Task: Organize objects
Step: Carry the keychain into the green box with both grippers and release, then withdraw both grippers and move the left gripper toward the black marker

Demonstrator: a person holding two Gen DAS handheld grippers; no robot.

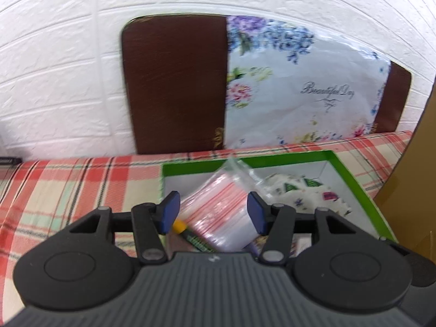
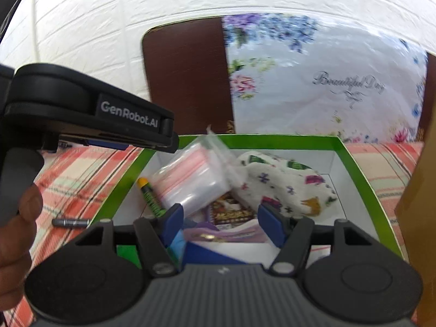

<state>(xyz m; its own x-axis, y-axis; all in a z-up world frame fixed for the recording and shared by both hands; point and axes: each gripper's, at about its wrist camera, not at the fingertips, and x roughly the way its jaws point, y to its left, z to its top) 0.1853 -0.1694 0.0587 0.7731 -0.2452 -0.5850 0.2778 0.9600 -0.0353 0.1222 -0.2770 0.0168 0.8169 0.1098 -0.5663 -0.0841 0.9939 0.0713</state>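
Note:
A green-rimmed box (image 1: 245, 162) (image 2: 362, 163) sits on the plaid cloth. Inside lie a pack of clear zip bags with red stripes (image 1: 220, 212) (image 2: 190, 177), a patterned white pouch (image 1: 308, 193) (image 2: 288, 185), a yellow-capped green tube (image 1: 190, 234) (image 2: 150, 196), a dark printed packet (image 2: 231, 212) and a purple item (image 2: 226, 234). My left gripper (image 1: 214, 215) is open above the zip bags, jaws on either side, not touching. My right gripper (image 2: 220, 226) is open and empty over the box's near part. The left gripper's body (image 2: 90, 114) shows at the left in the right wrist view.
A small dark metal rod (image 2: 71, 222) lies on the plaid cloth (image 1: 68, 188) left of the box. A brown chair back (image 1: 174, 81) with a floral cushion (image 1: 299, 90) stands behind, against a white brick wall. A cardboard box (image 1: 408, 190) stands at the right.

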